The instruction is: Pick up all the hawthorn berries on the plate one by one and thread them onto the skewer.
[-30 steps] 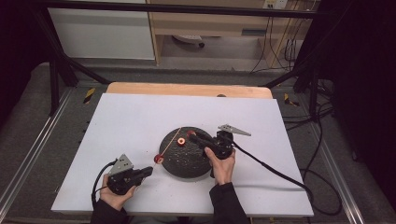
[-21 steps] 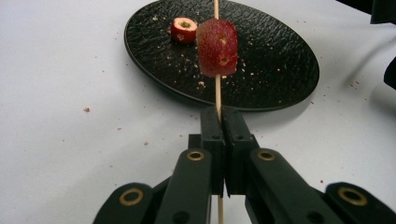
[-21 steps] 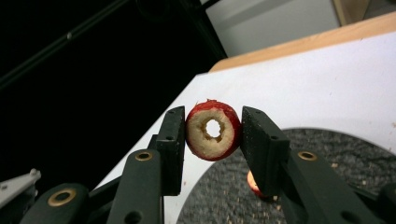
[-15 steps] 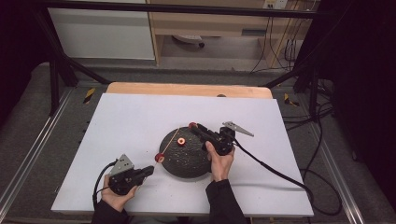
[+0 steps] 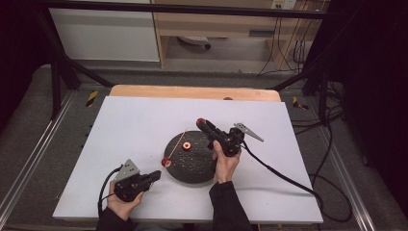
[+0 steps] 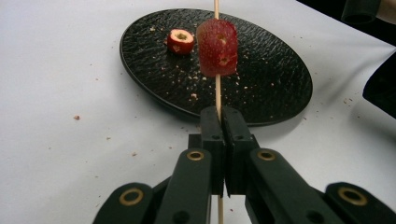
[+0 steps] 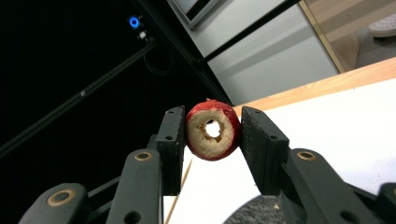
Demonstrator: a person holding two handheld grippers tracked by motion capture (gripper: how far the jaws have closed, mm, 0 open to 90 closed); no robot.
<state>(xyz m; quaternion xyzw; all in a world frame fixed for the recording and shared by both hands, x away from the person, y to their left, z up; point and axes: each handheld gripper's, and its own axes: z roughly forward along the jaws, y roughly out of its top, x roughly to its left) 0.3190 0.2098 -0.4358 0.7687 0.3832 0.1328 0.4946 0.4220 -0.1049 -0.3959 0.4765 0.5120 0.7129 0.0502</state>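
In the left gripper view the top of the wooden skewer (image 6: 217, 93) runs out of frame at 12 o'clock, and its lower end passes behind the jaws of the left gripper (image 6: 219, 122), which are pressed together, pinching the stick. In the high view the skewer (image 5: 176, 143) is a thin line, hard to follow; its long axis runs from the left gripper (image 5: 156, 175) at 7 o'clock toward 1 o'clock, tilted up over the rim of the black plate (image 5: 192, 171). One red fruit piece (image 6: 217, 46) is threaded on it above the plate, its cored end facing the camera.

The right gripper (image 7: 212, 130) pinches a second fruit ring (image 7: 213, 129) between its pads, the hole facing the camera; behind it the frame is mostly dark, with black bars. In the high view this ring (image 5: 200, 121) is held above the worktop (image 5: 134, 120), off the plate's rim at 1 o'clock.

A third cored piece (image 6: 180, 40) lies on the plate (image 6: 275, 88) at about 10 o'clock, among crumbs. A dark sleeve (image 6: 380, 88) cuts in at 3 o'clock.
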